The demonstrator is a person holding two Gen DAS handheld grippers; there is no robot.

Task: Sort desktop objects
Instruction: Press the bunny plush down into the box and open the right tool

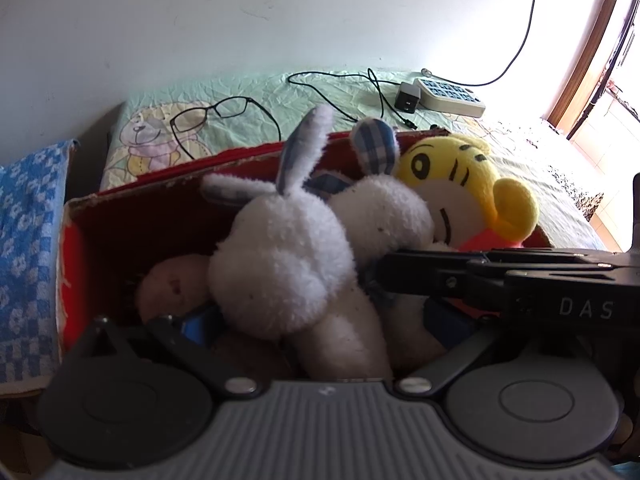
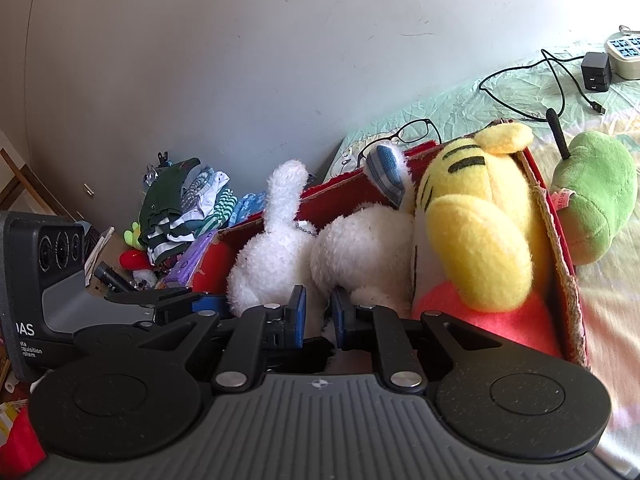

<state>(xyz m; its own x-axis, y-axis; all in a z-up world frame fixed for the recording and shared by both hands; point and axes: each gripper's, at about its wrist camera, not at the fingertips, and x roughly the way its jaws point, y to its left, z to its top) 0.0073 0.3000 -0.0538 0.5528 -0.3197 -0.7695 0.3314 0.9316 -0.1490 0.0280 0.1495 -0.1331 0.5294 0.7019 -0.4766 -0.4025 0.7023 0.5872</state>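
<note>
Right tool (image 2: 319, 312) nips the white bunny (image 2: 276, 264) in the red box (image 2: 560, 248).
Left tool (image 1: 304, 320) open wide around it, beside the yellow tiger (image 1: 460, 184).

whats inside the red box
A white plush rabbit, a yellow tiger plush and a beige plush lie in the red box. Its floor is covered.

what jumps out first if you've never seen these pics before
The red box crammed with plush toys: a white bunny sprawled across the middle and a yellow tiger wedged against its right end. Next, the green plush lying outside the box on the bedspread, and the right claw poised at the bunny's rear.
</note>
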